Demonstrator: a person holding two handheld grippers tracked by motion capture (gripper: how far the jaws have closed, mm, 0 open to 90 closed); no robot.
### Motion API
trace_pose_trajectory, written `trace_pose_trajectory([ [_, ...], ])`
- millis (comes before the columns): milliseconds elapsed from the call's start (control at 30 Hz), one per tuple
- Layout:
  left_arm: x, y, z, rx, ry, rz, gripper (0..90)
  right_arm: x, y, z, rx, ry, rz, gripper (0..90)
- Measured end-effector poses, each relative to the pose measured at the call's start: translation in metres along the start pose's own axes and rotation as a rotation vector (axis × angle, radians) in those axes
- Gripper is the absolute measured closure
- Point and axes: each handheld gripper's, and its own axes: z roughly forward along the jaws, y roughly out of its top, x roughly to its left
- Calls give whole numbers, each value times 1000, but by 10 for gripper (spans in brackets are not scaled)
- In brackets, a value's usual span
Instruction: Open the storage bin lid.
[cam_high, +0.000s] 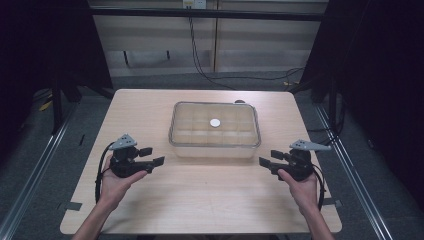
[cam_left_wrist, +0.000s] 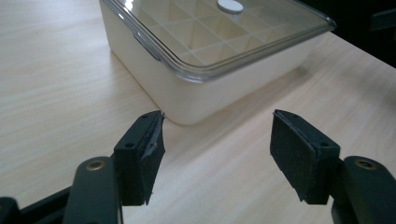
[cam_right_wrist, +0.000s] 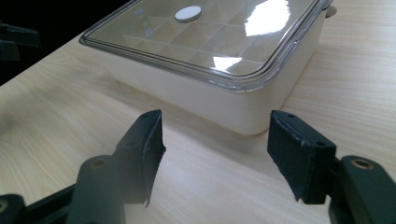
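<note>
A cream box (cam_high: 214, 149) with a clear lid (cam_high: 200, 117) stands in the middle of the table. Under the lid is a grid of compartments, and a small white disc (cam_high: 215, 122) sits at the lid's centre. My left gripper (cam_high: 153, 156) hovers open off the box's near left corner, aimed toward it, with nothing between its fingers. Off the near right corner my right gripper (cam_high: 268, 157) is likewise open and holds nothing. In the left gripper view, the left gripper (cam_left_wrist: 217, 135) faces a corner of the box (cam_left_wrist: 187, 93). The right gripper (cam_right_wrist: 215, 135) faces the other near corner of the box (cam_right_wrist: 210, 100).
The light wooden table (cam_high: 200, 200) has bare room in front of the box and to both sides. A small dark object (cam_high: 240, 102) lies just behind the box. Black frame posts and floor rails flank the table, and a cable (cam_high: 200, 65) trails across the floor beyond it.
</note>
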Motion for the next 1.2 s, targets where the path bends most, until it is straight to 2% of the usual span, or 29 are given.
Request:
trace_pose_trajectory([
  [67,3,3,3,4,-4,-4,354,-3,6,5,28,31,21,306],
  [233,9,10,10,1,2,-35,353,-7,21,17,26,11,-9,308],
  [267,9,10,10,1,2,-35,353,-7,21,17,26,11,-9,308],
  [300,11,13,10,4,23,-24,353,-9,26,19,20,4,-9,307],
  [467,15,20,12,20,13,-26,331,-13,34,23,14,3,4,300],
  [567,17,28,15,28,6,-19,326,-16,42,28,26,13,20,233],
  [700,20,37,20,36,12,-15,294,-20,49,35,36,11,23,219],
  [800,24,41,23,46,6,-15,269,-21,53,37,39,9,21,215],
  [1000,35,54,30,58,18,-29,290,-27,65,45,59,-3,14,225],
  [1067,35,55,31,59,16,-27,288,-28,68,46,60,-2,13,225],
  [1100,35,60,33,62,37,-20,288,-29,72,49,66,-7,7,238],
  [1200,37,63,34,64,31,-12,285,-28,77,54,83,-12,-6,252],
])
